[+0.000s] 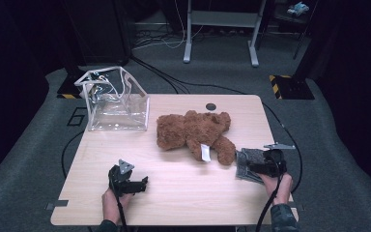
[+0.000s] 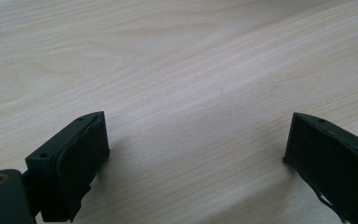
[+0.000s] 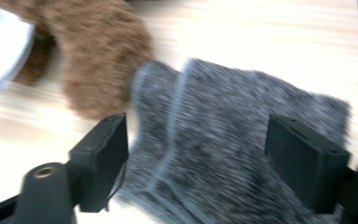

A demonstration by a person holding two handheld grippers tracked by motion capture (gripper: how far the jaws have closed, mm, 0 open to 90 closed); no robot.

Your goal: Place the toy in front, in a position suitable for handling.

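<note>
A brown plush bear [image 1: 193,133] lies on its side in the middle of the wooden table [image 1: 174,193], a white tag [image 1: 205,152] at its lower side. Just right of the bear's leg lies a folded grey knit cloth [image 1: 249,164] [image 3: 223,140]. My right gripper [image 1: 265,166] [image 3: 196,163] hovers over that cloth with jaws apart; the cloth lies beneath and between them and the pads do not press it. The bear's leg [image 3: 102,60] shows beyond. My left gripper [image 1: 133,186] [image 2: 196,154] rests low over bare wood at the front left, jaws wide, nothing between them.
A clear plastic bag [image 1: 116,101] with white handles stands upright at the table's back left corner. A small dark round spot [image 1: 211,106] sits near the back edge. Cables trail from both grippers over the front and right table edges onto grey carpet.
</note>
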